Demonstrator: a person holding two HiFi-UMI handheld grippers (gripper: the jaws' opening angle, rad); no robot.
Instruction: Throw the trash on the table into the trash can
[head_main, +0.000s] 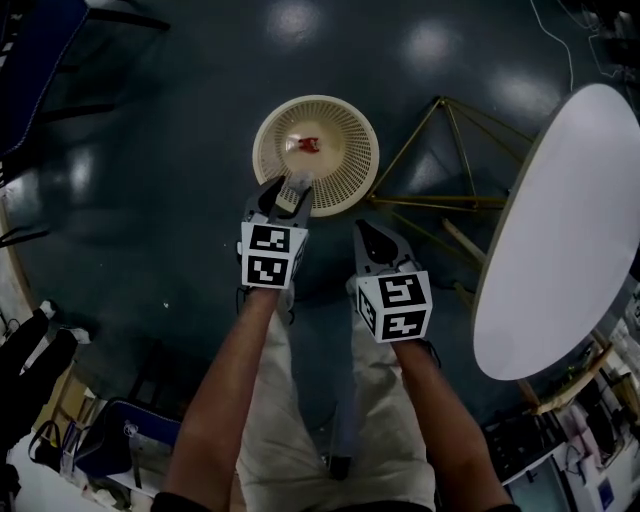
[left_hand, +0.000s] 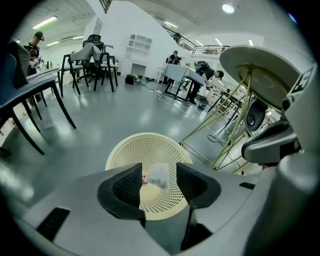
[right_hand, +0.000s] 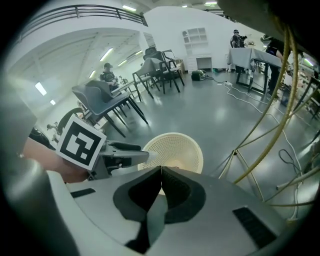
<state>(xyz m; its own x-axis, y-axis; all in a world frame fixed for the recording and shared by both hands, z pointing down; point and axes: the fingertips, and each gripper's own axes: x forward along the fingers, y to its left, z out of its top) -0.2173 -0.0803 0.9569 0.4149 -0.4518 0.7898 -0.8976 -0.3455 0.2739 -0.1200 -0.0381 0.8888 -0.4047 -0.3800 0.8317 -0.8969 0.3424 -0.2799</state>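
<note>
Trash can (head_main: 350, 150): cream perforated basket is standing on the dark floor, holding a red scrap (head_main: 308, 144) on its bottom.
Left gripper (head_main: 289, 192): is hovering over the can's near rim, jaws standing apart.
White wad (left_hand: 160, 174): crumpled and blurred, is sitting between the parted left jaws, over the can's inside; neither pad is pressing it.
Right gripper (right_hand: 161, 175): is pointing down beside the can, jaws lying together, gripping nothing.
Table (head_main: 570, 230): white oval top is standing to the can's right.

Dark, glossy floor (head_main: 150, 180) under me. Cream mesh trash can (head_main: 350, 125) stands directly on it. Just right of the can, a brass-coloured table frame (head_main: 440, 150) rests on the floor and carries the white oval tabletop (head_main: 570, 230). Well left of the can, a dark chair (head_main: 40, 70).
</note>
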